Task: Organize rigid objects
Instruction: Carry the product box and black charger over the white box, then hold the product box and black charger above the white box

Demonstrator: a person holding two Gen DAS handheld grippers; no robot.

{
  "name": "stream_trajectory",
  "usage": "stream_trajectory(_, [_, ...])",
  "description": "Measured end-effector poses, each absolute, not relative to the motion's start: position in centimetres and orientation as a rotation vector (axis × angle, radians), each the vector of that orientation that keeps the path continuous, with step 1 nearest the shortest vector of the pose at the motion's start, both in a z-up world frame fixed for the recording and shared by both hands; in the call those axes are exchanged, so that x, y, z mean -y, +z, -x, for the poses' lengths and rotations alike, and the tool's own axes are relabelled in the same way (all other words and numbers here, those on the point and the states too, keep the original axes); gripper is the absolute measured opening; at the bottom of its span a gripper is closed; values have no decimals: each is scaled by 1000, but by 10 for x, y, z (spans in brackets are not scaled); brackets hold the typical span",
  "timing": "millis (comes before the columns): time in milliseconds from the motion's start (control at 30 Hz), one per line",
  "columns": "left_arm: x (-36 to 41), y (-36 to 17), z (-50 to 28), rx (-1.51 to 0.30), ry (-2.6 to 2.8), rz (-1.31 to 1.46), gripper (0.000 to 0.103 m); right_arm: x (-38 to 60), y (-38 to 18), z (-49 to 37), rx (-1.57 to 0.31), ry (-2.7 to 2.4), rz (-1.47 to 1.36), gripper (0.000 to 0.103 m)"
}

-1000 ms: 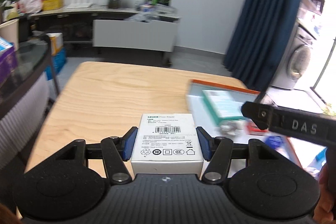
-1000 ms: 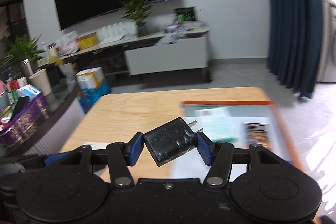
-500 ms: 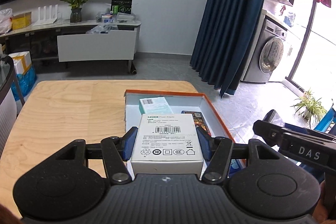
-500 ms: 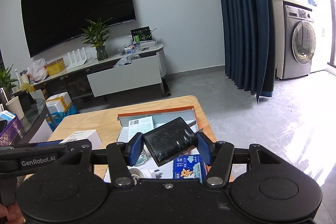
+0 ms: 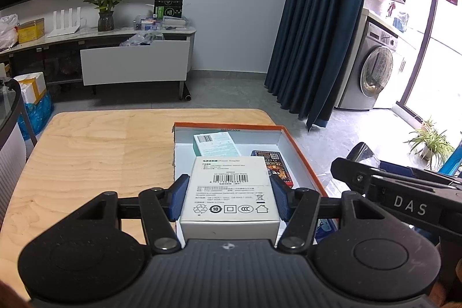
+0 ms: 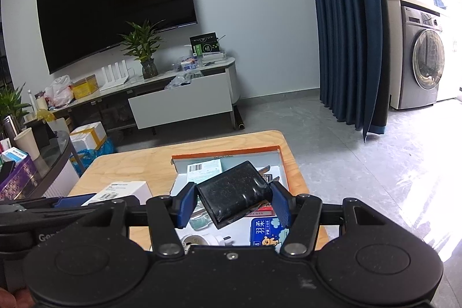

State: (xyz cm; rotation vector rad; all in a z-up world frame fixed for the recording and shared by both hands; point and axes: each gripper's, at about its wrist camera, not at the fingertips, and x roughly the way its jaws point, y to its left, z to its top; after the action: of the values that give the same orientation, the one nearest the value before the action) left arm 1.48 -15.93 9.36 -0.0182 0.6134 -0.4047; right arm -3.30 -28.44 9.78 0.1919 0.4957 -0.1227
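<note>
My left gripper [image 5: 229, 197] is shut on a white power-adapter box [image 5: 229, 189] and holds it above the near left part of an orange-rimmed open box [image 5: 300, 152] on the wooden table [image 5: 86, 158]. My right gripper [image 6: 234, 202] is shut on a black charger plug [image 6: 235, 197], tilted, above the same orange-rimmed box [image 6: 284, 163]. Inside lie a teal-and-white carton [image 5: 215, 143], a dark printed pack [image 5: 273, 163], a blue pack [image 6: 267, 231] and a white plug [image 6: 213, 240]. The white box also shows in the right wrist view [image 6: 124, 191].
The right gripper's arm [image 5: 404, 195] reaches in at the right of the left wrist view. A glass side table [image 6: 43, 160] with cartons and a cup stands left of the table. A TV cabinet [image 5: 135, 62], curtain [image 5: 317, 33] and washing machine [image 5: 375, 77] lie beyond.
Both grippers swung right from the bare table to above the orange-rimmed box, then settled slightly lower and closer over it. Both grips stayed shut on their objects.
</note>
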Motion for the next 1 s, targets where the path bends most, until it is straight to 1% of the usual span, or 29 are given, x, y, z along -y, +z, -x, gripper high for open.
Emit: stream_trajectory(1000, [169,94,-26,-621,-408,-8,60,282,97,16,-512,-117,-197,67])
